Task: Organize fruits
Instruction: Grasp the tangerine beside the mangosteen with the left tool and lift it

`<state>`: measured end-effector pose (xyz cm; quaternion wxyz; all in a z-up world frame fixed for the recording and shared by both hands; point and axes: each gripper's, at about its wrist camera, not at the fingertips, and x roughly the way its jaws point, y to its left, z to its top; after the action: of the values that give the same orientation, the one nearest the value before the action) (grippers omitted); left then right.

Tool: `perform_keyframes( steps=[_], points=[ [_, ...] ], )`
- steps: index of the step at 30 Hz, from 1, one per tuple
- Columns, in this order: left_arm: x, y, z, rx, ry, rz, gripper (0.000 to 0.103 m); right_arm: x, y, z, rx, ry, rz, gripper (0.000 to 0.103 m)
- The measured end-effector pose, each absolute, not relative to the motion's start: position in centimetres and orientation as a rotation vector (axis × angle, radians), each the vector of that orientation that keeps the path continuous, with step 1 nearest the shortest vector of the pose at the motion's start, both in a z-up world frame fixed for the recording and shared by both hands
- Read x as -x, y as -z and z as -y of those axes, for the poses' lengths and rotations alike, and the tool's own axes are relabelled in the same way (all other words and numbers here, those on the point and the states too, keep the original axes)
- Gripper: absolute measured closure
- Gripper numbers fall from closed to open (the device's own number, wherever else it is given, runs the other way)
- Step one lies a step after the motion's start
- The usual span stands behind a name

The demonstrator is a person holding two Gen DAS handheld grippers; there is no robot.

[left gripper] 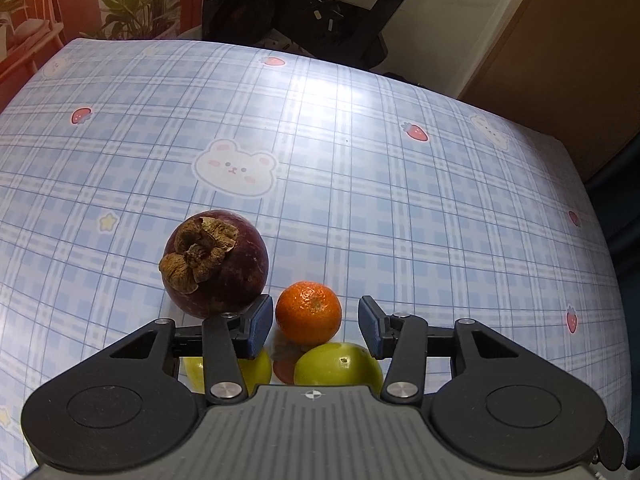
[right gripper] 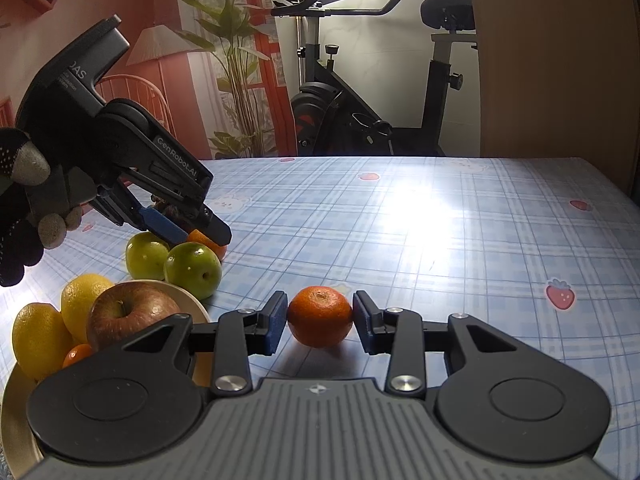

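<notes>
- The left wrist view looks steeply down on a cluster of fruit on the counter (left gripper: 360, 160), which wears a blue plaid cloth printed with bears and strawberries: a dark purple mangosteen (left gripper: 216, 262) with a dried brown calyx, a small mandarin (left gripper: 309, 312), and two green fruits (left gripper: 338, 364) nearest the camera.
- The left hand-held gripper (left gripper: 316, 324) has its blue pads parted, with that mandarin between them but clear of both; the left pad stands just in front of the mangosteen.
- Only the right wrist view shows the cream plate (right gripper: 192, 300) at the left, holding two lemons (right gripper: 38, 340), a reddish apple (right gripper: 128, 316) and a small orange fruit (right gripper: 78, 354) half hidden behind the gripper body.
- That view also shows the left tool from the side, held by a black gloved hand (right gripper: 24, 208) and tilted down over the green fruits, hiding most of the mangosteen.
- The right hand-held gripper (right gripper: 320, 320) is closed on a second mandarin (right gripper: 320, 316), both pads pressing its sides; the fruit sits on the counter, apart from the plate.
- Behind the counter stand an exercise bike (right gripper: 360, 92), a tall plant (right gripper: 236, 60) and a red wall.
</notes>
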<state>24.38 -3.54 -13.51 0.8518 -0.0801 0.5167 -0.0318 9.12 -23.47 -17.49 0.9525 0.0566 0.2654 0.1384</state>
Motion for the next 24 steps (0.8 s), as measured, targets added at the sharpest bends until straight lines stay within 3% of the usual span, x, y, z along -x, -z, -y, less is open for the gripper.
perform_keyframes(
  steps=[5, 8, 24],
  points=[
    [-24.7, 13.6, 4.0, 0.134, 0.062, -1.078, 0.055, -9.1, 17.5, 23.5, -0.119, -0.282, -0.543, 0.064],
    [-24.6, 13.5, 4.2, 0.107, 0.052, -1.081, 0.064, -9.1, 17.5, 23.5, -0.125, -0.283, -0.544, 0.064],
    [-21.7, 10.6, 4.4, 0.103, 0.144, -0.988, 0.065, -9.3, 17.6, 24.0, -0.148, -0.281, -0.552, 0.064]
  ],
)
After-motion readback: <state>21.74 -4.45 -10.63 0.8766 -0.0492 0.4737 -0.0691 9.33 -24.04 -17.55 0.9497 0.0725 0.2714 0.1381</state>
